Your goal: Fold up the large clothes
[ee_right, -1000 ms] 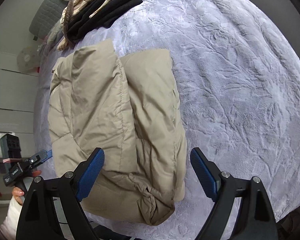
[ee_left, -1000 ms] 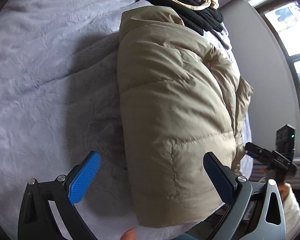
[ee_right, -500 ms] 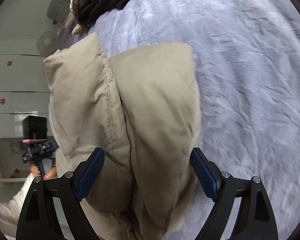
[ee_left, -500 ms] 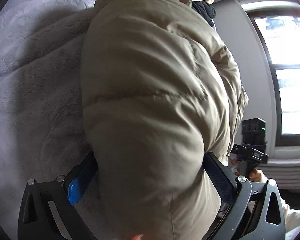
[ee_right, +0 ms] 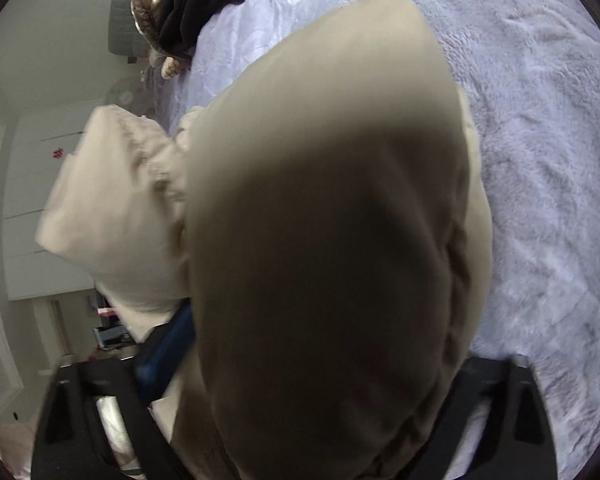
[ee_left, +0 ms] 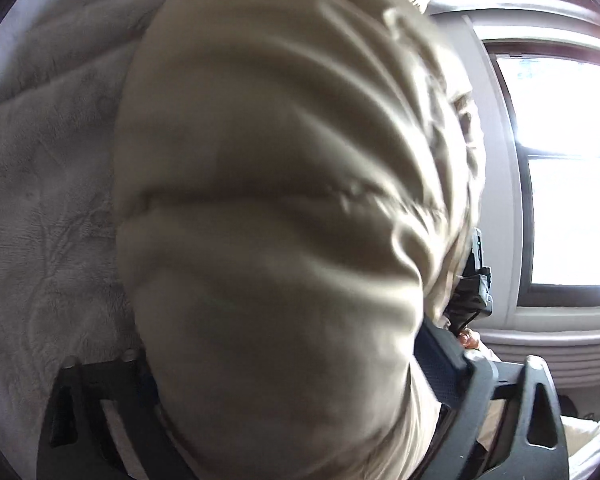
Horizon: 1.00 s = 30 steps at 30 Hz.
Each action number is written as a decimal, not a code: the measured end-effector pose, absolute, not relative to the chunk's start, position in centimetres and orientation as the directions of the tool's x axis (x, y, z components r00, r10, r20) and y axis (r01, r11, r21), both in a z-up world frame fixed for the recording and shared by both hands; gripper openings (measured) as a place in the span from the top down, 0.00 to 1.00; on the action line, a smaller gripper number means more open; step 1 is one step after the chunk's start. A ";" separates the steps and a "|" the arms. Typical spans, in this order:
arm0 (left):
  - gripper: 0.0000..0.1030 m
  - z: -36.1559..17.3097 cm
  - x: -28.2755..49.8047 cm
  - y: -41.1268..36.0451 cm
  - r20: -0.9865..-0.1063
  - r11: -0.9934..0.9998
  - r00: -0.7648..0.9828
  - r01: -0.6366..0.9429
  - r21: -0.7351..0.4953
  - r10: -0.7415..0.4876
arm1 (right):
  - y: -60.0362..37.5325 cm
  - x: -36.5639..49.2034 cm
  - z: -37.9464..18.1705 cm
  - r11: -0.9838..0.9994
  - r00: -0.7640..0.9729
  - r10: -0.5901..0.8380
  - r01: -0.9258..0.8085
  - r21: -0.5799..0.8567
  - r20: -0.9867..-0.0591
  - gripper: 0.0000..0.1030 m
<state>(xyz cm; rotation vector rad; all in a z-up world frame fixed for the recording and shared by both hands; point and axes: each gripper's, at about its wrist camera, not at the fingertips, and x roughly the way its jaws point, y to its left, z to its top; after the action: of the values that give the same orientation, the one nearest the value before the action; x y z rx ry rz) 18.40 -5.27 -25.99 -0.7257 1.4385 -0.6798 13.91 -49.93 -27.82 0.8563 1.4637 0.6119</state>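
A folded beige puffer jacket (ee_left: 284,208) fills the left wrist view and bulges between the jaws of my left gripper (ee_left: 292,364); the jaws press into its sides. The same jacket (ee_right: 332,240) fills the right wrist view, wedged between the jaws of my right gripper (ee_right: 320,344), with one blue pad (ee_right: 168,344) showing at its left side. The jacket looks bunched and its near end lifted off the bed. The other fingertips are hidden by fabric. The right gripper also shows past the jacket in the left wrist view (ee_left: 474,292).
The lilac plush bedspread (ee_right: 540,140) lies under the jacket. A pile of black and cream clothes (ee_right: 188,4) sits at the far end of the bed. A bright window (ee_left: 568,168) is to the right, white cupboards (ee_right: 32,200) to the left.
Both grippers have moved in onto the near end of the jacket and closed on it. The jacket has bunched up and risen toward the cameras.
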 end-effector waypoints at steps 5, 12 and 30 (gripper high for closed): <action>0.19 -23.5 17.6 -5.1 -0.607 0.609 0.065 0.030 -0.792 -0.792 | -48.9 13.4 -25.3 0.545 0.078 0.830 0.102 0.832 -0.553 0.45; 0.19 -19.9 16.5 -2.4 -0.579 0.589 0.118 0.086 -0.804 -0.807 | -45.6 12.8 -22.0 0.513 0.127 0.848 0.053 0.857 -0.515 0.45; 0.16 -23.0 16.4 20.6 -0.692 0.702 0.145 0.021 -0.712 -0.707 | -20.7 15.1 -27.1 0.552 0.097 0.828 0.026 0.833 -0.552 0.45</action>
<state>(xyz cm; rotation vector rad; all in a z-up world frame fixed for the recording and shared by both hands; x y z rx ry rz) 16.45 20.57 -23.03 -0.6364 1.3364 -0.5788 15.14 -20.70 -27.06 0.8137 1.3560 0.7032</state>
